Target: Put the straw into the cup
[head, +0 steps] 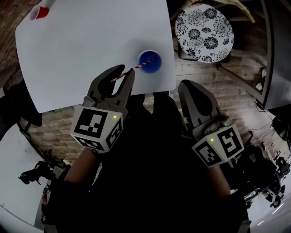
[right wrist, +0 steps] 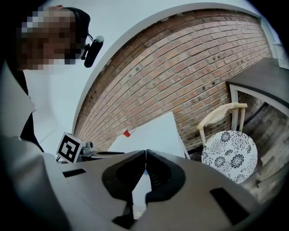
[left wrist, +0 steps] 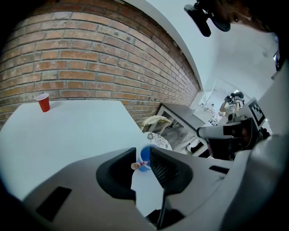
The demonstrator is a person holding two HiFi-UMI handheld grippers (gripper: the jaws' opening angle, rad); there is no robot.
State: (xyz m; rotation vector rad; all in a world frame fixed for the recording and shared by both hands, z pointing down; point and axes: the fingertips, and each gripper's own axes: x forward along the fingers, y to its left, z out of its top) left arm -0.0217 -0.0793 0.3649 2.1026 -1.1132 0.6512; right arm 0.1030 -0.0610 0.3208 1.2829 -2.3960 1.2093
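Over the mouth of the blue cup [head: 150, 61] hangs the far end of the red-and-white straw [head: 136, 68], tilted, its near end pinched by the left gripper [head: 123, 73], whose jaws are clamped on it. The cup stands near the front-right edge of the white table [head: 82, 45]. Off the table, the right gripper [head: 186, 87] has its 2 jaws pressed together on nothing. 1 red cup [head: 40, 12] sits at the far left corner.
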